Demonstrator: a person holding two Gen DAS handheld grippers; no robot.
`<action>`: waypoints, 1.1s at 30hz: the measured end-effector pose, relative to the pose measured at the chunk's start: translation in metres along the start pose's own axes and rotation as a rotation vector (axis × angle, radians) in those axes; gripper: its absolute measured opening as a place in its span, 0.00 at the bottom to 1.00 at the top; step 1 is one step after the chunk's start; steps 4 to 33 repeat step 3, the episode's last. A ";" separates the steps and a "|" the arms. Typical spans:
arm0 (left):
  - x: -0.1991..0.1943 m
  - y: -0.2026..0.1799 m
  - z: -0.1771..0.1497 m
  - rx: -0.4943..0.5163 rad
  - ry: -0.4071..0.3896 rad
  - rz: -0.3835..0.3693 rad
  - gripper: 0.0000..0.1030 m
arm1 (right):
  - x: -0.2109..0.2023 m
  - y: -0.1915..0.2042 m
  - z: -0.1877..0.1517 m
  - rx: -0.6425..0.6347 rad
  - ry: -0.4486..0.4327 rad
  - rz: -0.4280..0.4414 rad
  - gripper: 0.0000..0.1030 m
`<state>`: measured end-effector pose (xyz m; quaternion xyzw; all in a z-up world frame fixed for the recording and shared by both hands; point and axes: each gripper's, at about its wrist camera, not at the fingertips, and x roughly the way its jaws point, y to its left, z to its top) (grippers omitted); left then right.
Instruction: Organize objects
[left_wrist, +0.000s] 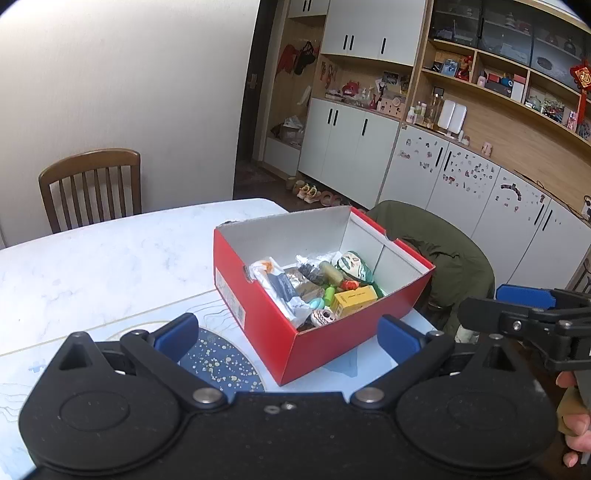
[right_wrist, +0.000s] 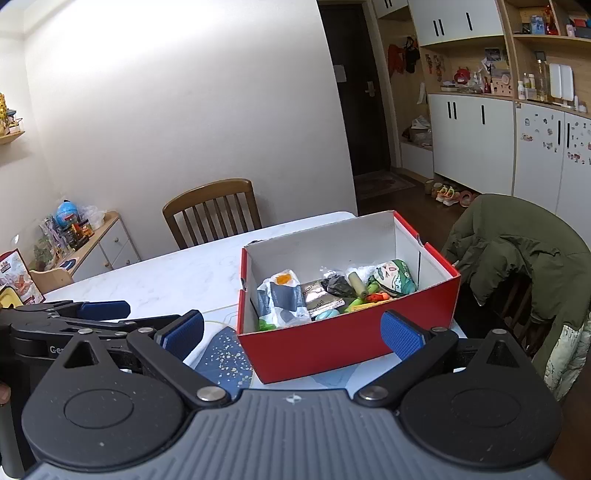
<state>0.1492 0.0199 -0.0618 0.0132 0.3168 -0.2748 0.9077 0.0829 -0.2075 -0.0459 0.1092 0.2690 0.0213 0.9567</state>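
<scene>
A white marble bench (left_wrist: 92, 258) carries an open red box (right_wrist: 343, 339) near its corner, filled with small items including a yellow carton (left_wrist: 354, 299), while both the left hand-held gripper (left_wrist: 288, 336) and right hand-held gripper (right_wrist: 291, 332) hover before it, spread wide and empty.

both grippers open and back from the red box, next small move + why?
Probably ease the right gripper forward and down over the red shoe box toward a top item such as the yellow carton. Both grippers are open and empty, the left gripper too; the box sits lidless on the table with small items jumbled inside, nothing laid out beside it.
</scene>
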 end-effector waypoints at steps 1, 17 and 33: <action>0.000 0.001 0.000 -0.001 0.001 0.001 1.00 | 0.001 0.000 0.000 -0.001 0.000 0.001 1.00; 0.000 0.005 -0.001 -0.006 0.004 -0.001 1.00 | 0.002 0.002 0.000 -0.005 0.001 0.001 1.00; 0.000 0.005 -0.001 -0.006 0.004 -0.001 1.00 | 0.002 0.002 0.000 -0.005 0.001 0.001 1.00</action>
